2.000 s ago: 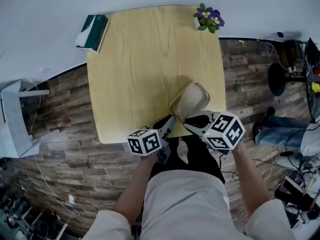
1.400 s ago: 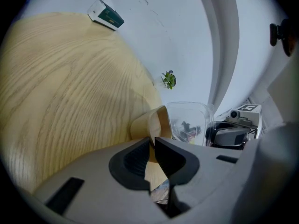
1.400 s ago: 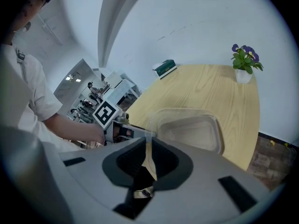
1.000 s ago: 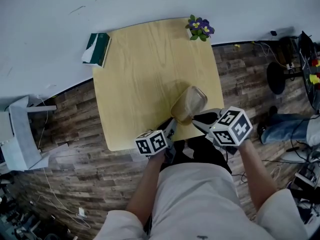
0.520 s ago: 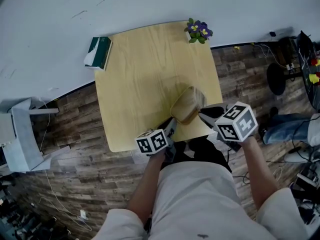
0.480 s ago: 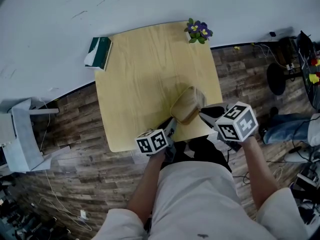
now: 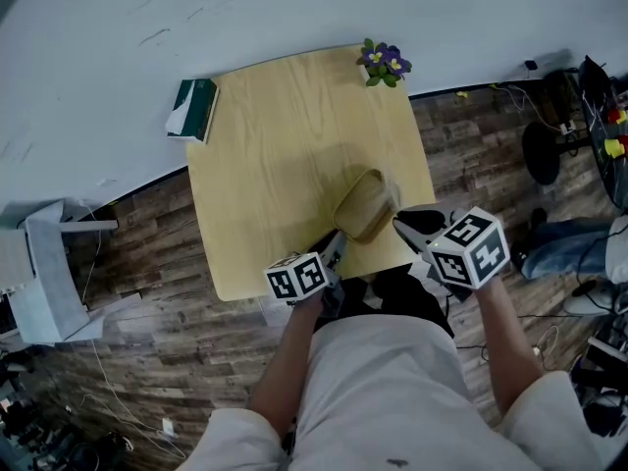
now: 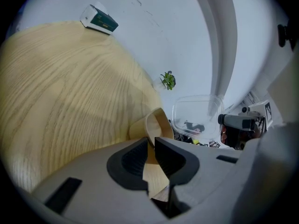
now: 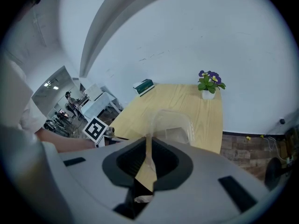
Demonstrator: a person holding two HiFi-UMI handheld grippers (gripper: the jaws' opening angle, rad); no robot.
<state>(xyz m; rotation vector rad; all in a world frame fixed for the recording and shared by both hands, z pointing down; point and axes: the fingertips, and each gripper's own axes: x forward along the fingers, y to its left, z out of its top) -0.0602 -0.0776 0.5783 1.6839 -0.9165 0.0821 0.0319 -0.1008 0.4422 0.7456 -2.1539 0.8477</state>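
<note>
A tan paper container (image 7: 363,204) sits near the front right corner of the wooden table (image 7: 285,135). My left gripper (image 7: 334,251) is shut on the container's near rim, and the tan wall (image 8: 156,125) runs between its jaws. My right gripper (image 7: 410,226) is shut on the thin edge of a clear plastic lid (image 9: 170,122). That lid (image 8: 196,113) hangs in the air to the right of the container, apart from it. In the right gripper view the lid's rim stands between the jaws of my right gripper (image 9: 148,157).
A green tissue box (image 7: 190,109) lies at the table's far left corner. A small pot of purple flowers (image 7: 382,64) stands at the far right corner. A white chair (image 7: 44,283) is on the floor at left, and a black stool base (image 7: 545,150) and cables are at right.
My right gripper has lifted the clear lid up and to the right, away from the tan container. The left gripper has stayed shut on the container's rim.
</note>
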